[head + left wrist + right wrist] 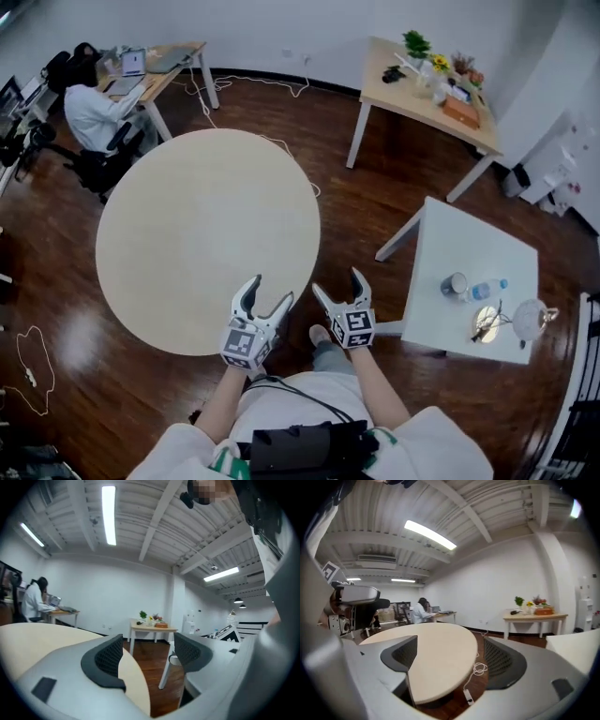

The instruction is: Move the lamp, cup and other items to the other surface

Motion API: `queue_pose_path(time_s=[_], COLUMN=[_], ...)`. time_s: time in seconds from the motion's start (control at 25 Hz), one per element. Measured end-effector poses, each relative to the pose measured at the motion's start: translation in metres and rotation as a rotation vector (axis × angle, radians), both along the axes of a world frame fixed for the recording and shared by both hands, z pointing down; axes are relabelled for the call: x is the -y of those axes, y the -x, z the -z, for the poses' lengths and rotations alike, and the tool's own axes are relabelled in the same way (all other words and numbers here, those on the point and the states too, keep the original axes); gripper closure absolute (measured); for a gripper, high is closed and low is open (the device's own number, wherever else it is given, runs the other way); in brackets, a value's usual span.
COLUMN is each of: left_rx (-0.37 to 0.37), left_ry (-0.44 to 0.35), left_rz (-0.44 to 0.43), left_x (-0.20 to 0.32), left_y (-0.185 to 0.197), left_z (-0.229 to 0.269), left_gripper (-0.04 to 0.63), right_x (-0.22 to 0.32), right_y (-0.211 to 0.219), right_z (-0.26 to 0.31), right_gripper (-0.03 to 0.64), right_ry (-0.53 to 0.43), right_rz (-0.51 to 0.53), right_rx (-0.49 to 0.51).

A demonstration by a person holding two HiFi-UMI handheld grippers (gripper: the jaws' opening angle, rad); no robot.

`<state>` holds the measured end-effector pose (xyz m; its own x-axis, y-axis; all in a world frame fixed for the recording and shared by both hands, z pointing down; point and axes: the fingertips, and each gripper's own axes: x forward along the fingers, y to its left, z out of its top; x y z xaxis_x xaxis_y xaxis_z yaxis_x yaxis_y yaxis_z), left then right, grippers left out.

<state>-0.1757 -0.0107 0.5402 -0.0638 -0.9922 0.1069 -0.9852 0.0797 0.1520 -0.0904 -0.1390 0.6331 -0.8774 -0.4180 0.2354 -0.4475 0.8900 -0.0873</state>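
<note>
The lamp [528, 320], a white one with a shiny round base, stands on the white square table [487, 244] at the right. A grey cup [455, 285] and a small water bottle [487, 290] are beside it. The round beige table [206, 234] fills the middle and is bare. My left gripper [270, 291] and right gripper [338, 283] hang close together at its near edge, in front of my body, far from the items. Both are open with nothing between the jaws, as the left gripper [150, 656] view and right gripper [450, 660] view show.
A wooden table [412, 98] with plants and a box stands at the back right. A person sits at a desk [169, 61] at the back left. A white cable [480, 667] lies on the dark wood floor past the round table.
</note>
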Motion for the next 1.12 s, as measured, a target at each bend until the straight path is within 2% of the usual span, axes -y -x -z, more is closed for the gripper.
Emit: queue_pose_path(time_s=[0.16, 0.28, 0.4, 0.52, 0.8, 1.12], left_rx=[0.025, 0.009, 0.014, 0.033, 0.059, 0.078], left_ry=[0.003, -0.005, -0.029, -0.062, -0.06, -0.064], left_rz=[0.205, 0.402, 0.566, 0.702, 0.903, 1.021], left_x=[-0.075, -0.141, -0.203, -0.256, -0.355, -0.396], left_y=[0.065, 0.11, 0.142, 0.157, 0.16, 0.149], left_z=[-0.005, -0.007, -0.007, 0.001, 0.015, 0.019], left_gripper=[0.253, 0.253, 0.255, 0.261, 0.261, 0.261], right_x=[-0.07, -0.129, -0.162, -0.181, -0.262, -0.327], right_y=[0.091, 0.144, 0.178, 0.202, 0.251, 0.268], right_z=[0.025, 0.049, 0.061, 0.075, 0.086, 0.084], right_gripper=[0.15, 0.15, 0.167, 0.18, 0.187, 0.201], right_ry=[-0.003, -0.016, -0.046, -0.041, -0.021, -0.039], right_rz=[0.238, 0.402, 0.457, 0.485, 0.667, 0.842], right_rx=[0.033, 0.057, 0.083, 0.095, 0.12, 0.12])
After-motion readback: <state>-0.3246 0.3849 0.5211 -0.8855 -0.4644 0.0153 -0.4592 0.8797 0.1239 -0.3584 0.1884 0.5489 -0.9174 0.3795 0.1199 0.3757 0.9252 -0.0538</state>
